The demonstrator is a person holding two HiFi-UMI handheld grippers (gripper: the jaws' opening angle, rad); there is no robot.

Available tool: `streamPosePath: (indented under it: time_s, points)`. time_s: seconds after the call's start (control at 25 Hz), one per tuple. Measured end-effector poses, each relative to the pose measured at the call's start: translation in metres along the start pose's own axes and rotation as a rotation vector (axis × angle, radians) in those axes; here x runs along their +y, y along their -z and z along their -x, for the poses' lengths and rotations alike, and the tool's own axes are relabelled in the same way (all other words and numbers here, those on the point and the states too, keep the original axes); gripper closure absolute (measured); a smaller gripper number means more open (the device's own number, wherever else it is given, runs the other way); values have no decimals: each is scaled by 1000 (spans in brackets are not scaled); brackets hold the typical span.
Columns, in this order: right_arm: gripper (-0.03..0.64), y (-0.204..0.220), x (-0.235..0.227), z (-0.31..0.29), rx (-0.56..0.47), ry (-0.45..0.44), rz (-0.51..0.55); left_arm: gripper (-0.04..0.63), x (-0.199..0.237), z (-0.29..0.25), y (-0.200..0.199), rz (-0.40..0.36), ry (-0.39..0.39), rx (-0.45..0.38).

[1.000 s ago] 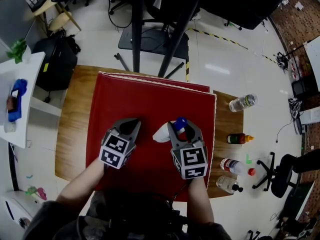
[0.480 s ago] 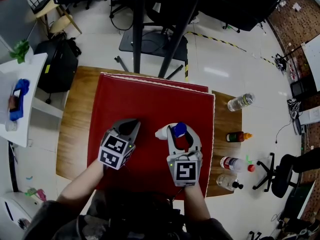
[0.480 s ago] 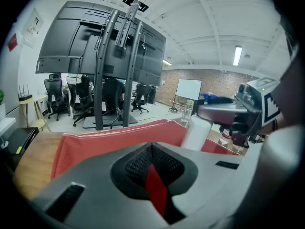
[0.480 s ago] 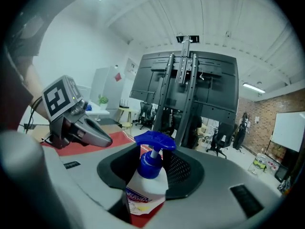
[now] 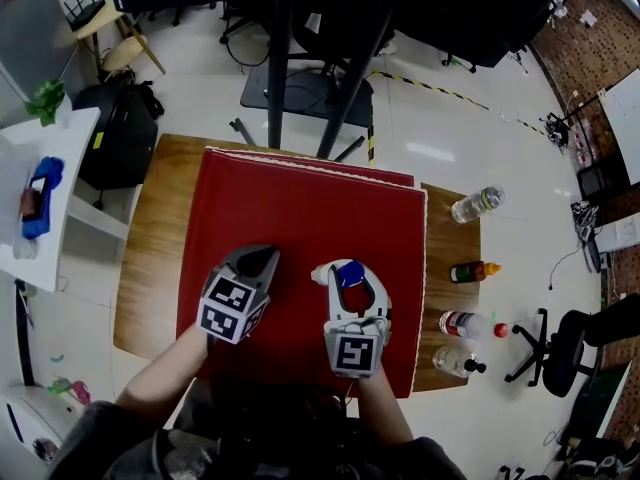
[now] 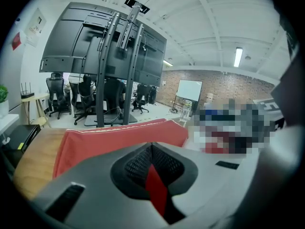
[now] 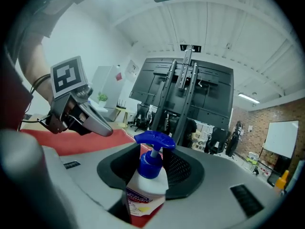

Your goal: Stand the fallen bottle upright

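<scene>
A white pump bottle (image 5: 322,271) with a blue pump head (image 5: 350,273) is clamped in my right gripper (image 5: 351,271), over the near right part of the red cloth (image 5: 300,208). In the right gripper view the bottle (image 7: 147,187) stands roughly upright between the jaws, with its blue pump (image 7: 153,141) on top and its base hidden. To the left of the bottle my left gripper (image 5: 258,260) hovers over the cloth with its jaws together and nothing in them. It shows again in the right gripper view as the left gripper (image 7: 81,116).
The cloth covers a wooden table (image 5: 150,228). On its bare right strip lie a clear water bottle (image 5: 477,204), a sauce bottle (image 5: 472,271), a red-capped bottle (image 5: 468,325) and a black-capped bottle (image 5: 455,365). A black stand (image 5: 275,58) rises behind the table, and a white side table (image 5: 40,198) is at the left.
My right gripper has drawn back toward the near edge and rolled, bringing the bottle from lying sideways toward upright. The left gripper has shifted slightly toward the near edge too.
</scene>
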State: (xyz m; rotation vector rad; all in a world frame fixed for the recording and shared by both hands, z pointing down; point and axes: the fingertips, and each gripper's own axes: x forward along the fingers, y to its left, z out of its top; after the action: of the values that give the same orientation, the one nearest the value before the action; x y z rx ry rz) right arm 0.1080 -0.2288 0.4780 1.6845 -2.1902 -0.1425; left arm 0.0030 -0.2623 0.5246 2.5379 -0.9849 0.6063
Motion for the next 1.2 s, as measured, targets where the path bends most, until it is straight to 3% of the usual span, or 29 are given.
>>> streamPosePath:
  time_s: [0.72,1.2]
  points:
    - [443,2,1,6,26,-31,-131,583,-14,36,4,-8,4,-23]
    - [383,4,4,7,55,-38,-168,583,-15,61,6,3,-3,-48]
